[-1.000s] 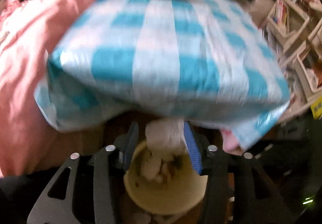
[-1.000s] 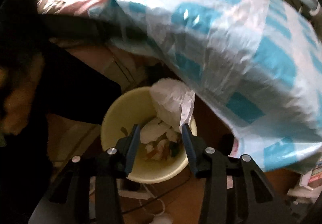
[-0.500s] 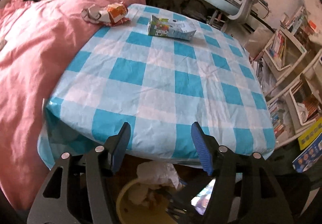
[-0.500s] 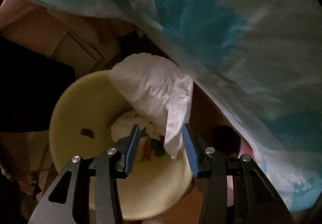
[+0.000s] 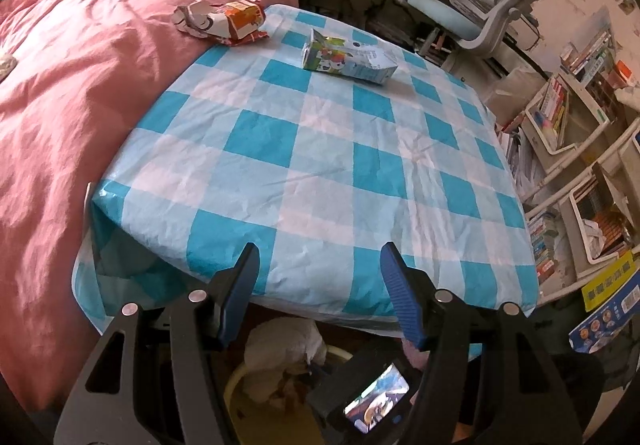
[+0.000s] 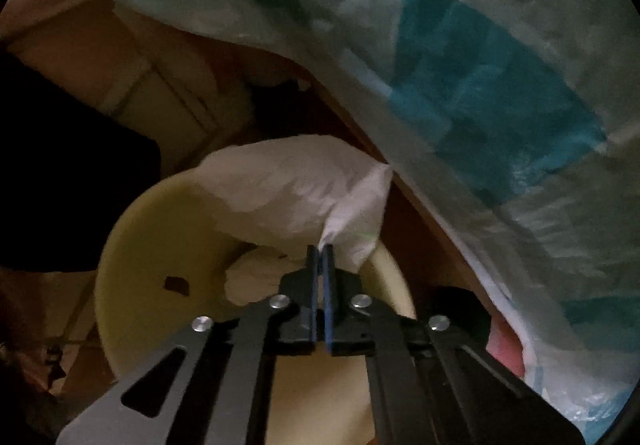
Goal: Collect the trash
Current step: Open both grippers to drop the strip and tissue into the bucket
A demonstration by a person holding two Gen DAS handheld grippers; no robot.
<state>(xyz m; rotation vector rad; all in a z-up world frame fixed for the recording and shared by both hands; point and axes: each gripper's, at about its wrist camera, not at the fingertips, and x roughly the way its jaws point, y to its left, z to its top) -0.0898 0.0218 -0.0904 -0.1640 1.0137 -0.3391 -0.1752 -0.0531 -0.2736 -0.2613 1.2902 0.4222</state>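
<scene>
A milk carton [image 5: 347, 60] lies on its side at the far end of the blue-checked tablecloth [image 5: 320, 165]. A crumpled orange-and-white wrapper [image 5: 222, 20] lies at the table's far left corner, against the pink blanket. My left gripper [image 5: 318, 269] is open and empty above the table's near edge. My right gripper [image 6: 320, 249] is below the table over the yellow bin [image 6: 136, 245], shut on the corner of a white tissue [image 6: 288, 185] that hangs over the bin's far rim. The bin [image 5: 240, 389] and tissue [image 5: 284, 341] also show under the table in the left wrist view.
A pink blanket [image 5: 68, 105] covers the bed on the left. A grey office chair [image 5: 480, 1] stands beyond the table. Bookshelves [image 5: 568, 149] line the right side. The tablecloth's overhang [image 6: 480, 93] hangs close above the bin. More trash [image 6: 256, 281] lies inside the bin.
My left gripper has risen from the bin to above the table and opened wide. My right gripper has moved closer to the bin and shut on the white tissue.
</scene>
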